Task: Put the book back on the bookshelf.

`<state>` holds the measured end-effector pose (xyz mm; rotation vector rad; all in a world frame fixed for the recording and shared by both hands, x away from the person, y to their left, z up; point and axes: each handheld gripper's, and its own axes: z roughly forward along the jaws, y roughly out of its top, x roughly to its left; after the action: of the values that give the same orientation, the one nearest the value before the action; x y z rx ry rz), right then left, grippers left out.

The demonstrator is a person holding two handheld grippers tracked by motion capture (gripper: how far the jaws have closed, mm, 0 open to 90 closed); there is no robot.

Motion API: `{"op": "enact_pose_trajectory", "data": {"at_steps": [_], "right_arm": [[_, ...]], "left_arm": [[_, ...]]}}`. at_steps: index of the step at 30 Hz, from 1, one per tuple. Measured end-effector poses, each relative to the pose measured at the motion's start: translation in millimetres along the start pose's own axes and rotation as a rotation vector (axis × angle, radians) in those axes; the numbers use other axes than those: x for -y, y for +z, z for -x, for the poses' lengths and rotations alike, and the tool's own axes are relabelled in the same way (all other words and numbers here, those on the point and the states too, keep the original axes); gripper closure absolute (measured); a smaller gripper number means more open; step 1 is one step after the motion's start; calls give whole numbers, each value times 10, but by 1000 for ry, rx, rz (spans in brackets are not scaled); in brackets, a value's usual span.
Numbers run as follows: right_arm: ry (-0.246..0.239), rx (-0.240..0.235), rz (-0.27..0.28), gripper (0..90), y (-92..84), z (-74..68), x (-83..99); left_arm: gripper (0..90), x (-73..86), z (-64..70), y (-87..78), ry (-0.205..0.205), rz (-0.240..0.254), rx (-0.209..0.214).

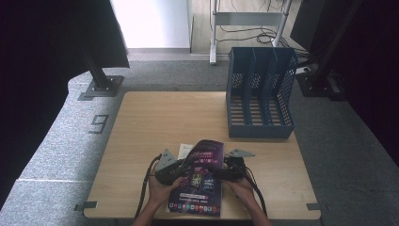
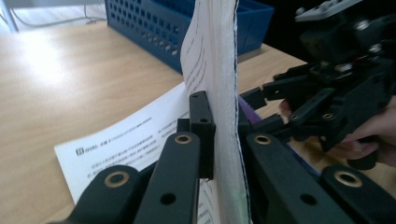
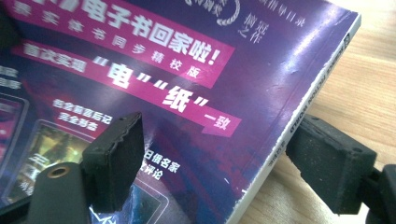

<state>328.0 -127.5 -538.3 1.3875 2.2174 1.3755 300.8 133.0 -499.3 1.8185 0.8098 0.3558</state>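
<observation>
A purple magazine (image 1: 197, 189) lies at the front middle of the wooden table (image 1: 155, 122). Its upper part (image 1: 208, 149) is lifted and curls up. My left gripper (image 1: 188, 165) is shut on that raised part; in the left gripper view its jaws (image 2: 224, 135) pinch the white page edges (image 2: 215, 56), which stand upright. My right gripper (image 1: 221, 173) is at the magazine's right side and stands open. In the right gripper view (image 3: 224, 158) one pad (image 3: 116, 158) hovers over the purple cover (image 3: 187, 93) and the other pad (image 3: 331, 168) is beside the spine, over the table.
A white printed sheet (image 2: 126, 140) lies on the table under the magazine's far left corner (image 1: 184, 149). A blue slotted file holder (image 1: 261, 94) stands at the back right of the table. A person's hands (image 1: 162, 190) come in from the front edge.
</observation>
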Motion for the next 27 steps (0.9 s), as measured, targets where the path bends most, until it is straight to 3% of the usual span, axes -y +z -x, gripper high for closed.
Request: {"op": "enact_pose_trajectory", "data": {"at_steps": [12, 15, 20, 27], "right_arm": [[-13, 21, 0, 250, -14, -37, -2], [-7, 15, 3, 254, -22, -41, -12], [-24, 25, -14, 256, 0, -65, -35], [-24, 29, -23, 262, 29, -56, -31]], "left_arm": [[860, 133, -84, 164, -41, -101, -85], [855, 161, -101, 194, -35, -124, -109], [853, 232, -179, 251, -61, -153, -107], [852, 258, -206, 280, -67, -169, -102]]}}
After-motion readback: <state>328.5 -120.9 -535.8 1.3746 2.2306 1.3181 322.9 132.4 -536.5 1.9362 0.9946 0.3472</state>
